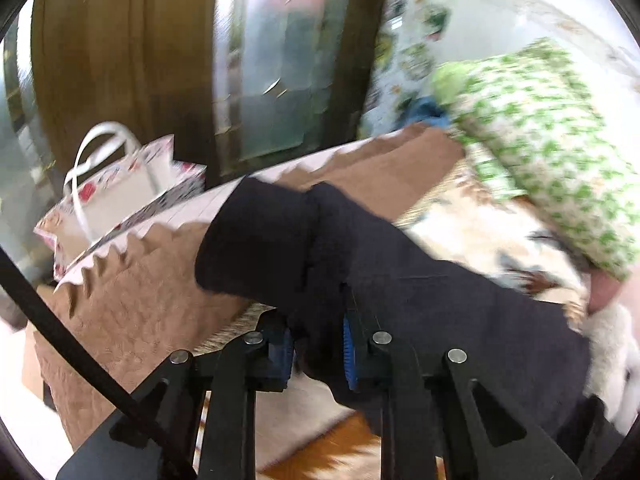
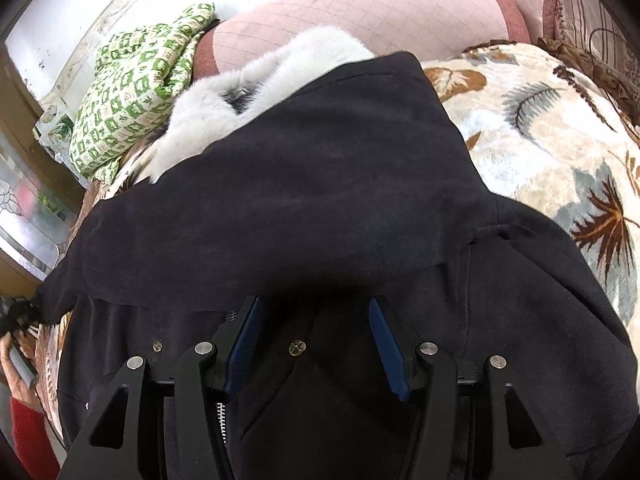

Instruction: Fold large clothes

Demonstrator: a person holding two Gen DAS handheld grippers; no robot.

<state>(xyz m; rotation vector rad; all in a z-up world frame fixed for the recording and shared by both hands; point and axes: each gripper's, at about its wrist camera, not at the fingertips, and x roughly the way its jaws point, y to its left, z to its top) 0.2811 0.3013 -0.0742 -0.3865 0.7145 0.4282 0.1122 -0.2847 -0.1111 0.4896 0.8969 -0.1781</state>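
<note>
A large dark navy coat (image 2: 320,180) with a pale fur collar (image 2: 248,92) lies spread on a leaf-patterned blanket (image 2: 540,120). My left gripper (image 1: 318,344) is shut on a fold of the coat's sleeve (image 1: 256,240); dark cloth fills the gap between its blue pads (image 1: 350,354), and the cuff hangs out ahead of them. My right gripper (image 2: 316,344) hovers open just over the coat's front near its zipper (image 2: 222,420), jaws wide apart with nothing pinched. At the left edge of the right wrist view, a person's hand (image 2: 16,360) in a red sleeve appears.
A green-and-white patterned cloth (image 2: 132,92) is bunched beside the collar, with a pink quilted cushion (image 2: 380,12) behind it. In the left wrist view, a white gift bag (image 1: 120,188) stands beyond a brown quilted cover (image 1: 152,300), in front of a wooden door with glass panels (image 1: 272,60).
</note>
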